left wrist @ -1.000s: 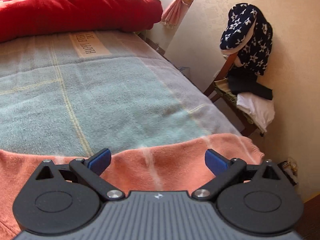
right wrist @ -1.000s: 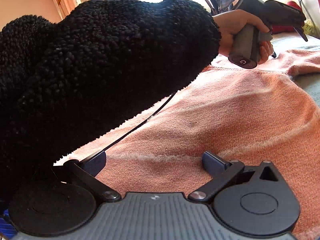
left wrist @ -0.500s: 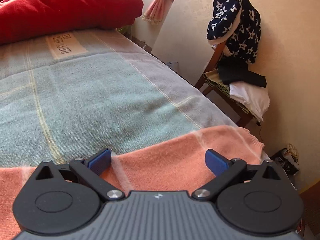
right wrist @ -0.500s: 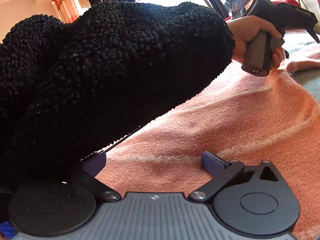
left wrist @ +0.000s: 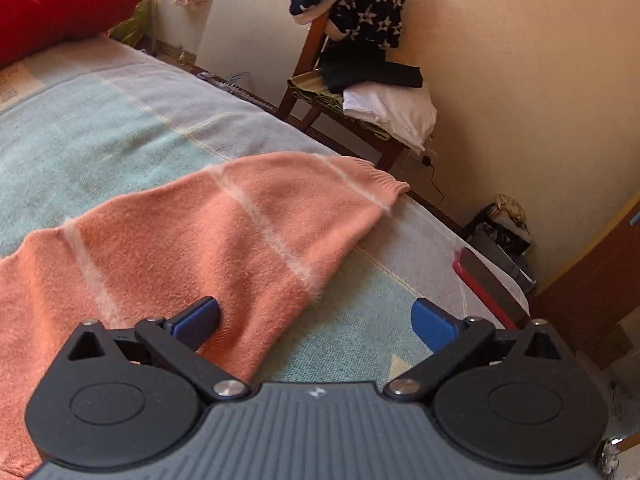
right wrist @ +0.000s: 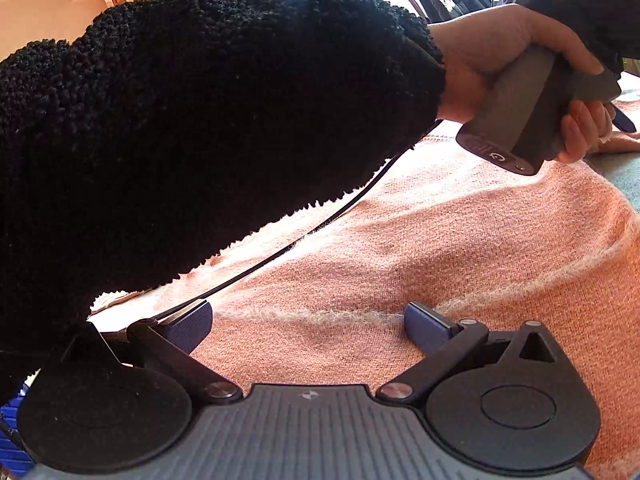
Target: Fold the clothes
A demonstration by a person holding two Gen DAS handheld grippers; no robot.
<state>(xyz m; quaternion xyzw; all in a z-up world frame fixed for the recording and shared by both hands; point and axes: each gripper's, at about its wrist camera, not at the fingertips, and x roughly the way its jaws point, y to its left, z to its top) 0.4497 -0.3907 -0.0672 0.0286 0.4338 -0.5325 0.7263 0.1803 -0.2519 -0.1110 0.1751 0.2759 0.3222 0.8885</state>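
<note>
The left gripper (left wrist: 314, 318) is hovering low with its jaws spread wide and nothing between them, one blue pad over the lower hem of the sleeve (left wrist: 256, 216) and the other over bare bed (left wrist: 120, 120). That straddle is probably lining the gripper up on the sleeve's edge, so a pinch there can carry the sleeve inward across the body. The sleeve is lying flat and stretched toward the bed's far corner, its ribbed cuff (left wrist: 384, 184) near the edge, which is leaving a clean fold line.

The right gripper (right wrist: 308, 326) is also gaping and holding nothing, poised just above the sweater (right wrist: 460, 240), likely waiting to pin or lift the body. The sweater is lying spread out on the bed. Beyond it, the person's hand (right wrist: 500, 52) is gripping the left handle, a black fleecy arm (right wrist: 200, 120) crossing the view with a thin cable (right wrist: 304, 236) trailing under it.

A phone (left wrist: 486, 284) is sitting near the bed's edge, and a chair (left wrist: 312, 92) stacked with clothes is standing by the wall.
</note>
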